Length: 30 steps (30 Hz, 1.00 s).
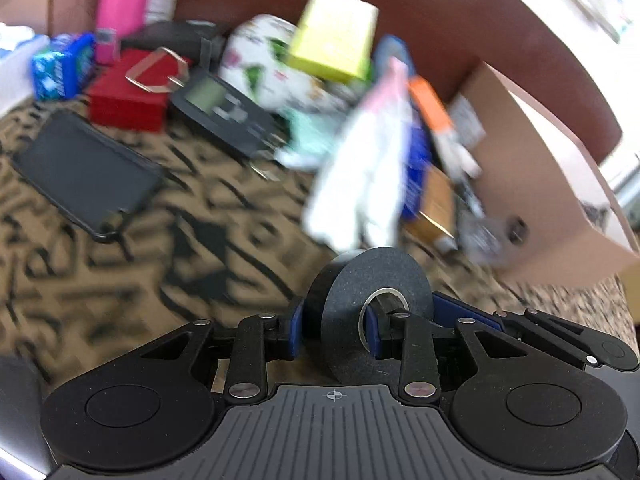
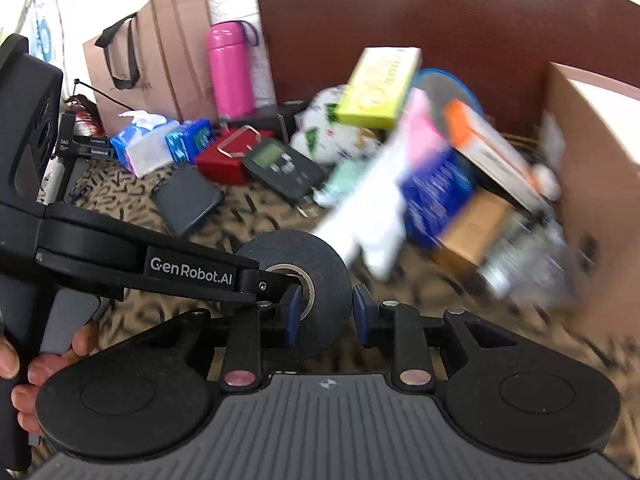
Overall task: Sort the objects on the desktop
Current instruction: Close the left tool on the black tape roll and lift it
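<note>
left gripper [image 1: 334, 332]: fingers narrowed on the tape roll [image 1: 370, 304] — one blue pad on the roll's outer flat face, the other pad inside the core hole, so it pinches the roll's wall
right gripper [image 2: 324, 314]: fingers part closed around the same tape roll [image 2: 304, 276]; left pad against the face by the core, right pad just beside the roll's rim, contact there not clear through the blur
tape roll: black, standing on edge, pale core ring facing the camera; sits between both pairs of fingers, above the patterned bench [image 1: 120, 264]
left gripper in right view: its black arm comes in from the left, tip at the roll's core [image 2: 280, 280]
hand [image 2: 24, 364]: on the left gripper's grey handle, lower left of right view
ahead of fingers: cluttered pile — white bag [image 1: 356, 184], blue box [image 2: 436, 196], orange-ended box [image 2: 480, 144], yellow-green box [image 1: 336, 36], all blurred
ahead left of fingers: black calculator [image 1: 224, 112], red box [image 1: 128, 96], dark flat phone case [image 1: 88, 172]
far left back: pink bottle [image 2: 230, 68], tissue pack [image 2: 140, 144], brown paper bag [image 2: 160, 52]
right of fingers: cardboard box [image 1: 548, 184], near the pile
behind pile: dark brown panel [image 2: 400, 12]
</note>
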Available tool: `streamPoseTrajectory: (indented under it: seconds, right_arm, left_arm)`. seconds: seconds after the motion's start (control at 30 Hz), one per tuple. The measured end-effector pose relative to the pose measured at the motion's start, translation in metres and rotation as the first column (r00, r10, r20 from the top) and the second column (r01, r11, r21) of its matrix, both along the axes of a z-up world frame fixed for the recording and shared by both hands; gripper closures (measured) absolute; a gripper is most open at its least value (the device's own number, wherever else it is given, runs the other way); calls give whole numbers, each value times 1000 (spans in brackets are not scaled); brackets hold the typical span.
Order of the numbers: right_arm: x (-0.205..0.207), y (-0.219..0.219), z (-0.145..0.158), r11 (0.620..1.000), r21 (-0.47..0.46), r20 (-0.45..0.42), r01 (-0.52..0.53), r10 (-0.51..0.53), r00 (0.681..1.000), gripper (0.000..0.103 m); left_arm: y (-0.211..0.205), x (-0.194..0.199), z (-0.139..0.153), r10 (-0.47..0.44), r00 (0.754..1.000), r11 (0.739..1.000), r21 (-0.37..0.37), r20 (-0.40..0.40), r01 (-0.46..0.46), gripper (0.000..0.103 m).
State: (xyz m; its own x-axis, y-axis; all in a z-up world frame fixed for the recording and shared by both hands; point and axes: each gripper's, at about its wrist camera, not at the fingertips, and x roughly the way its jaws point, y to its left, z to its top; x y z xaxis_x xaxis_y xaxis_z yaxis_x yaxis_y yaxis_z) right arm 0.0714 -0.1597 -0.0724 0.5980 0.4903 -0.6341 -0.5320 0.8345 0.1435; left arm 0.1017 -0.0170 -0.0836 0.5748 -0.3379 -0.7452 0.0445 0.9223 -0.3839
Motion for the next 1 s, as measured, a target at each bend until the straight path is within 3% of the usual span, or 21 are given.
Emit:
streamPoseTrajectory:
  seconds: [0.43, 0.47, 0.53, 0.6, 0.67, 0.87, 1.0]
  right_arm:
    - [-79, -123, -16, 969, 42, -44, 244, -242, 969, 72]
    - [-80, -129, -18, 964, 62, -55, 257, -254, 966, 72]
    - [-81, -136, -21, 957, 97, -79, 274, -267, 960, 70]
    - [-83, -140, -23, 953, 113, -81, 281, -273, 959, 70]
    - [-85, -143, -22, 949, 138, -82, 282, -273, 959, 69]
    - [-85, -149, -23, 945, 160, -91, 286, -274, 957, 69]
    - [-83, -148, -28, 942, 167, -120, 290, -272, 955, 69]
  left_arm:
    - [-114, -58, -5, -253, 967, 967, 13, -12, 253, 69]
    - [-117, -59, -5, -259, 966, 966, 12, -12, 259, 57]
    - [-122, -62, -6, -257, 966, 966, 30, -8, 257, 51]
    - [-121, -64, -5, -245, 969, 969, 40, -5, 245, 34]
    - [-117, -65, -4, -215, 977, 976, 41, -5, 215, 26]
    - [-116, -64, -3, -218, 976, 975, 50, -11, 218, 27]
    - [-122, -64, -4, -254, 967, 964, 85, 0, 253, 36]
